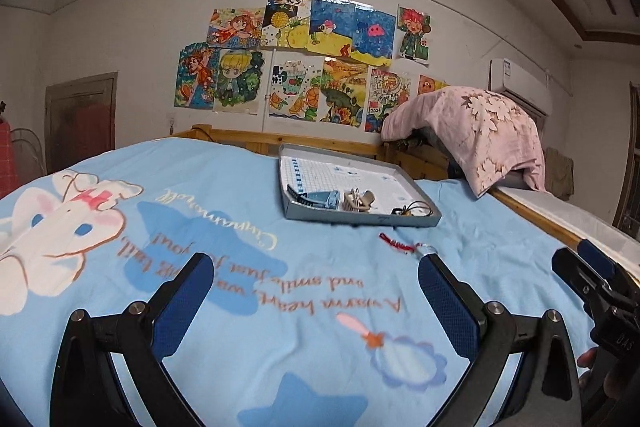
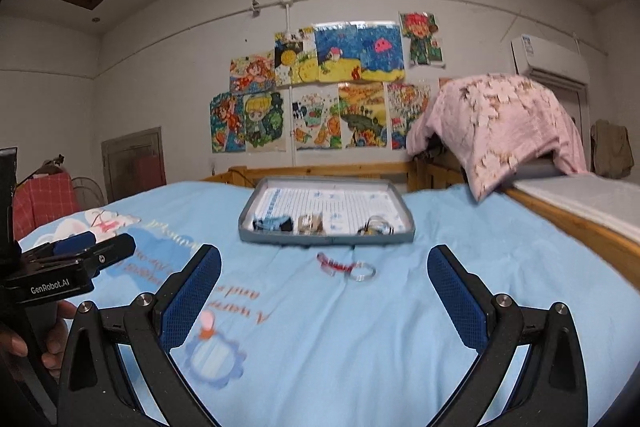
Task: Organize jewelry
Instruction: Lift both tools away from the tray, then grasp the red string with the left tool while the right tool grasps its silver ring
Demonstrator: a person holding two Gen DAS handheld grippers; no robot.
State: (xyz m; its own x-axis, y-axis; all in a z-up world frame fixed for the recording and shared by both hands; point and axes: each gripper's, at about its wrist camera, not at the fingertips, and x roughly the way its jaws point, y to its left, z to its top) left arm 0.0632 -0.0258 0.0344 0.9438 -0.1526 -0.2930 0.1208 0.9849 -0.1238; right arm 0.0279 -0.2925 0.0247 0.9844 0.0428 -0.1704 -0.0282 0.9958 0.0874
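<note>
A shallow grey tray [image 1: 416, 223] [image 2: 248, 229] lies on the blue bedspread. It holds a blue comb [image 1: 316, 201] [image 2: 272, 224], a beige hair claw [image 1: 358, 201] [image 2: 310, 224] and a dark corded piece [image 1: 412, 211] [image 2: 376, 227]. A red cord bracelet [image 1: 396, 244] [image 2: 334, 265] with a clear ring [image 2: 361, 273] lies on the bedspread just in front of the tray. My left gripper [image 1: 316, 301] is open and empty, short of the bracelet. My right gripper [image 2: 324, 291] is open and empty, a little before the bracelet.
The bedspread [image 1: 240, 347] covers the bed, with a wooden rail [image 1: 256, 141] at the far end and along the right side [image 2: 592, 243]. A pink floral cloth [image 1: 480, 131] drapes over something at the back right. The right gripper's body [image 1: 592, 283] shows at the left view's right edge.
</note>
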